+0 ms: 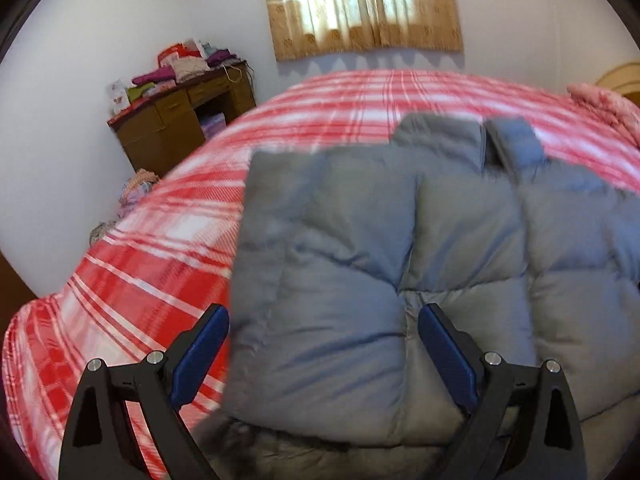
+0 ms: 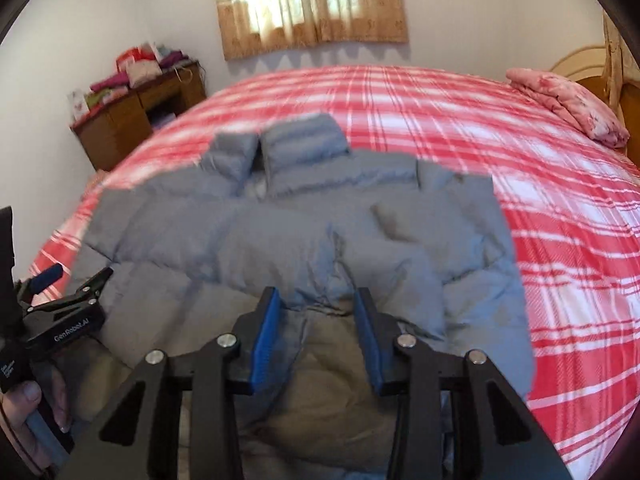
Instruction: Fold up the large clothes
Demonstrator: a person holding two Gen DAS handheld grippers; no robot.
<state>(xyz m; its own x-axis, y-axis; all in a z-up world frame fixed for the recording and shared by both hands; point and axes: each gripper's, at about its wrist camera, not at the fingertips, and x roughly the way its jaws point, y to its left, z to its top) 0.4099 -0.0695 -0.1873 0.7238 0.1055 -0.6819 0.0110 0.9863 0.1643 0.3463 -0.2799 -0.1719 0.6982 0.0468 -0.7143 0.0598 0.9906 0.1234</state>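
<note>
Presently catalogued, one bedroom scene, two gripper views.

Item: grey padded jacket, quilted, lying spread on the bed with its collar toward twelve o'clock and its hem toward six. Both sides appear folded in over the middle, giving straight edges at nine and three o'clock.

Item: red-and-white plaid bedcover, under the jacket, exposed on all far sides.

Item: left gripper, blue pads, jaws spread wide and empty; its nine o'clock finger sits over bare plaid, its three o'clock finger over the jacket. Whether either finger touches cloth cannot be told. It also shows in the right wrist view at nine o'clock, held by a hand.

Item: right gripper, blue pads, jaws partly spread above the jacket's lower middle, a rumpled ridge of fabric lying between them; the pads do not press on it.

Item: pink folded bedding, at two o'clock.

Item: wooden desk stacked with clothes, at ten o'clock by the wall.

Item: curtained window, at twelve o'clock.
</note>
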